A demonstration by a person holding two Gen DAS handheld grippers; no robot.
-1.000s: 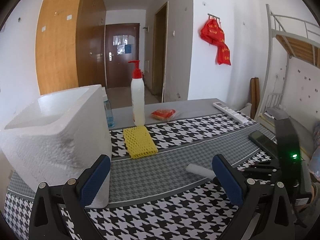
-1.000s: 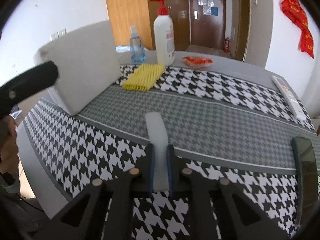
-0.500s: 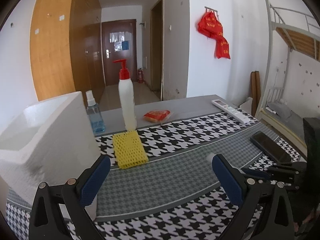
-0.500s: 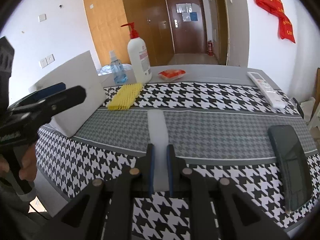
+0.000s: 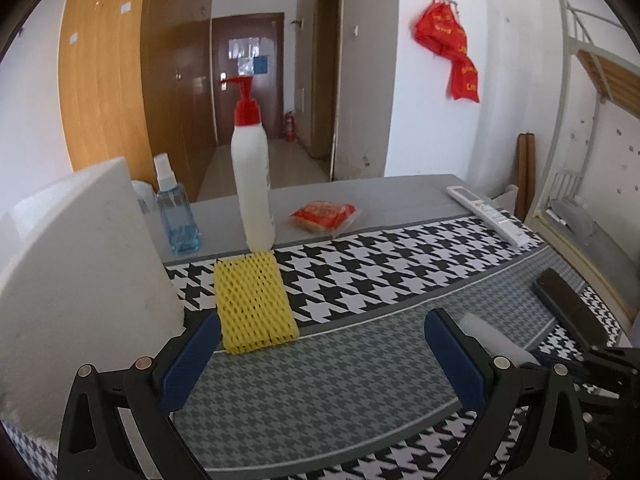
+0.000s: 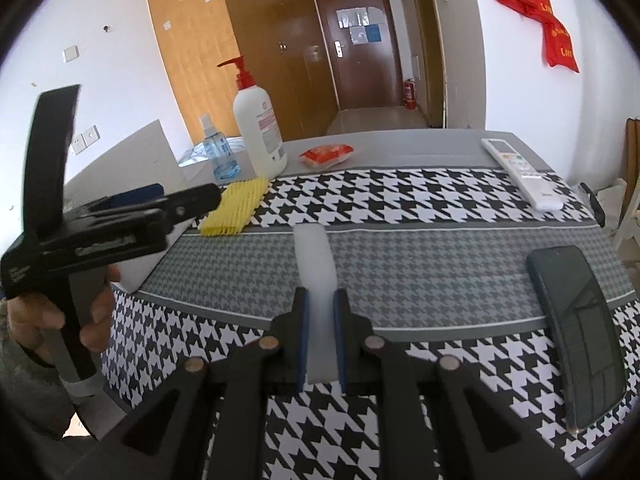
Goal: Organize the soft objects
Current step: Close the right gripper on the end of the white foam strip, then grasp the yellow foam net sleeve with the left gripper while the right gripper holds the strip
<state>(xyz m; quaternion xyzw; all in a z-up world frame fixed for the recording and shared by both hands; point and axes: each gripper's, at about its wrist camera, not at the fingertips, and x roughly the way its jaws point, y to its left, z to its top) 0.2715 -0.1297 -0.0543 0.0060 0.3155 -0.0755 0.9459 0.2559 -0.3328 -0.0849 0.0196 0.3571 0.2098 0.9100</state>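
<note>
A yellow foam net sleeve (image 5: 254, 302) lies flat on the houndstooth tablecloth, just in front of a white pump bottle (image 5: 252, 184). My left gripper (image 5: 320, 350) is open, its blue pads wide apart, with the sleeve's near edge just beyond its left pad. A white foam strip (image 6: 316, 276) sticks forward from my right gripper (image 6: 320, 300), which is shut on it above the cloth. The strip (image 5: 494, 338) also shows in the left wrist view behind the right pad. The yellow sleeve (image 6: 236, 210) shows at middle left in the right wrist view.
A white foam box (image 5: 76, 280) stands at the left. A blue spray bottle (image 5: 176, 208), a red snack packet (image 5: 324, 216), a white remote (image 5: 486, 214) and a dark phone (image 6: 576, 320) lie on the table. A hand (image 6: 48, 320) holds the left gripper's handle.
The left gripper has moved toward the yellow sleeve, which now sits larger and nearer its left pad. The right gripper rolled and rose slightly, still holding the white strip.
</note>
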